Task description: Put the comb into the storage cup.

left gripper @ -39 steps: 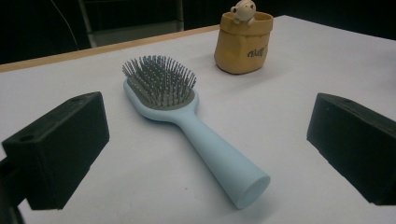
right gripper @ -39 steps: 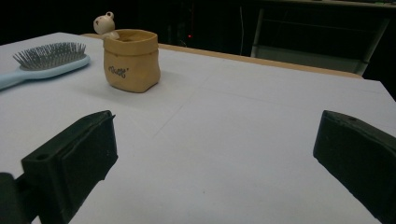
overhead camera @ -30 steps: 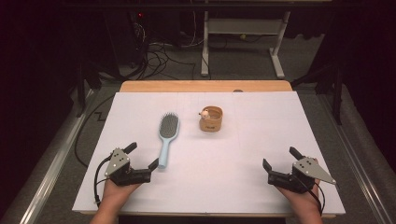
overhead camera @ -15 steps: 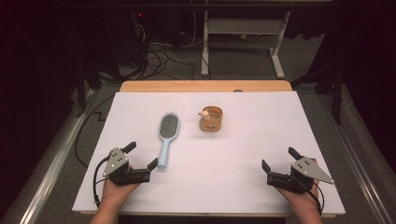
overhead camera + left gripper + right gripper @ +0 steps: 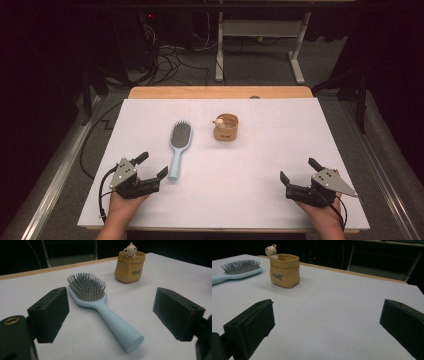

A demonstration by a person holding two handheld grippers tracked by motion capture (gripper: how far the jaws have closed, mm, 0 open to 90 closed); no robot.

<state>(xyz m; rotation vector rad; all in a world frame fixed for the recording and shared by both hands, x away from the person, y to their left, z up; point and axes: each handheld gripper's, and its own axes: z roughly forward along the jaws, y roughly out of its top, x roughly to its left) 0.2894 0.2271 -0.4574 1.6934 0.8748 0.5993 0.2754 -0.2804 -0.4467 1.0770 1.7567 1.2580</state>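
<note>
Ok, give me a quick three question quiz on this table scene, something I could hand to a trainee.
1. True or false: the left claw is shut on the hairbrush handle.
2. Which way do the brush's bristles face: A up, B down against the table, C sideways?
3. What peeks over the rim of the tan pot?

Key
1. False. The jaws have just been closing a little, but they stand open on either side of the handle's end, not pressing it.
2. A.
3. A small pale animal figure.
</note>
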